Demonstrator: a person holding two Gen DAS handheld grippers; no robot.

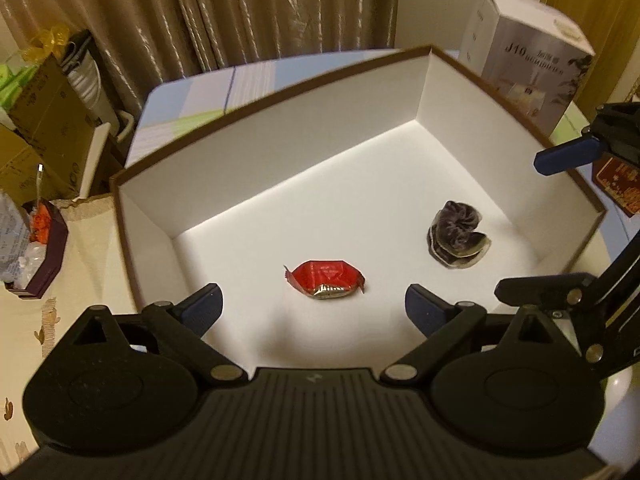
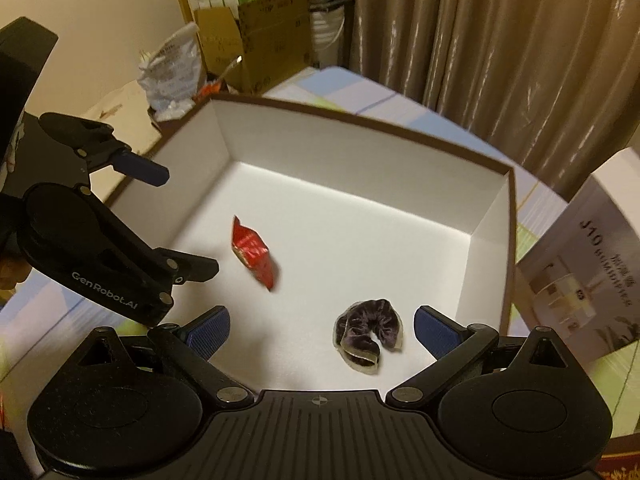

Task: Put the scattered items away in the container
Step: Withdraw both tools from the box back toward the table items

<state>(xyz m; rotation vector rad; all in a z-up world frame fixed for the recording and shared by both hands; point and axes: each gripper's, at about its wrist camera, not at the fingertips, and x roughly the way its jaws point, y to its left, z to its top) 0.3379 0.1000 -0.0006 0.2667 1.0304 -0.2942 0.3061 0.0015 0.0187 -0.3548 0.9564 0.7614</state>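
Observation:
A white box with a brown rim (image 1: 280, 92) (image 2: 360, 120) stands on the table. On its floor lie a red candy wrapper (image 1: 326, 278) (image 2: 253, 250) and a dark purple velvet scrunchie (image 1: 458, 234) (image 2: 368, 330). My left gripper (image 1: 314, 306) is open and empty, hovering over the box's near side, just above the wrapper. My right gripper (image 2: 322, 334) is open and empty, above the scrunchie. The left gripper also shows in the right wrist view (image 2: 176, 220), and a right finger in the left wrist view (image 1: 564, 156).
A white product carton (image 1: 528, 48) (image 2: 588, 272) stands right of the box. Cardboard boxes (image 1: 44, 128) (image 2: 256, 40) and bags sit to the left. A red packet (image 1: 618, 184) lies by the box's right wall. Curtains hang behind.

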